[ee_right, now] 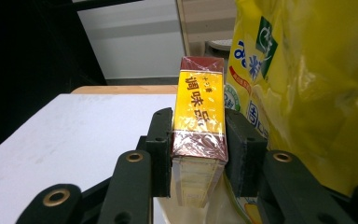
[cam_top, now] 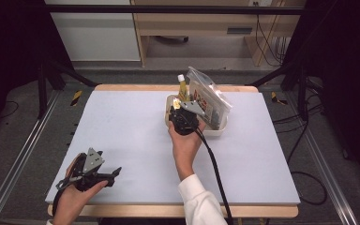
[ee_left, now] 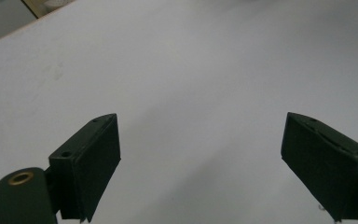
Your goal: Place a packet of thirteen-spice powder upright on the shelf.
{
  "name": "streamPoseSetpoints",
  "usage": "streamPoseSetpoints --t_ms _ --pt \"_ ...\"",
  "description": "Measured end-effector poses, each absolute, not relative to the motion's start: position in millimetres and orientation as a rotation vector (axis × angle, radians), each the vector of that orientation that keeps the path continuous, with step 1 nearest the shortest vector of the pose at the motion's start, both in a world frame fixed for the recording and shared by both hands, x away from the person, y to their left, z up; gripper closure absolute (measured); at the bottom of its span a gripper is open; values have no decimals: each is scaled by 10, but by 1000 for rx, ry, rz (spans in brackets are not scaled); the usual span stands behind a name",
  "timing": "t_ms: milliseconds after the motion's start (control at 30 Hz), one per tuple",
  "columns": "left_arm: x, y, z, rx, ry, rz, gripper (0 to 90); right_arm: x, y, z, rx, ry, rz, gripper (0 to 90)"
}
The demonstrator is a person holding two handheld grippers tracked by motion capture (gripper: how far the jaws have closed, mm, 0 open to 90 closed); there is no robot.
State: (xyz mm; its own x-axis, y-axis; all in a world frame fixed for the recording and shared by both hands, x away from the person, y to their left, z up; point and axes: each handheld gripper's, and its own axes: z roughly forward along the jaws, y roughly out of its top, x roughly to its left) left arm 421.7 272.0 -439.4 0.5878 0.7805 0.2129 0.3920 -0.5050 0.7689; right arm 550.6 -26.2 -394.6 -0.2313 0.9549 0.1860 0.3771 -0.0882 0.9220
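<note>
My right gripper (ee_right: 199, 140) is shut on a yellow and dark red box (ee_right: 199, 109) with red characters, both jaws pressed against its sides. In the high view the right gripper (cam_top: 183, 114) hovers over the left end of a white tray (cam_top: 218, 130) at the table's far middle. A yellow printed bag (ee_right: 303, 79) stands right beside the box, and in the high view the bag (cam_top: 209, 101) leans in the tray in a clear wrapper. My left gripper (cam_top: 108, 175) rests near the front left table corner, open; its jaws (ee_left: 200, 163) stand wide apart above bare white table.
A small bottle with a white cap (cam_top: 182, 83) stands at the tray's far left. The right gripper's cable (cam_top: 214, 166) trails over the white table top (cam_top: 122, 126) toward the front edge. Beyond the table are dark frame posts and a wooden desk (cam_top: 201, 23).
</note>
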Motion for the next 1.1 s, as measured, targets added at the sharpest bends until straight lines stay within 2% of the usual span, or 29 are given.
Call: streamPoseSetpoints --t_ms 200,600,1100 --pt "4218 2723 -4391 2131 926 727 115 5511 -260 -3955 1450 1632 1305 645" --pt "4218 2728 -4385 2136 922 730 115 5503 -270 -3949 1430 1658 1349 550" --pt "4220 2729 -4381 2135 918 734 112 5464 -262 -3930 1398 1696 1371 505"
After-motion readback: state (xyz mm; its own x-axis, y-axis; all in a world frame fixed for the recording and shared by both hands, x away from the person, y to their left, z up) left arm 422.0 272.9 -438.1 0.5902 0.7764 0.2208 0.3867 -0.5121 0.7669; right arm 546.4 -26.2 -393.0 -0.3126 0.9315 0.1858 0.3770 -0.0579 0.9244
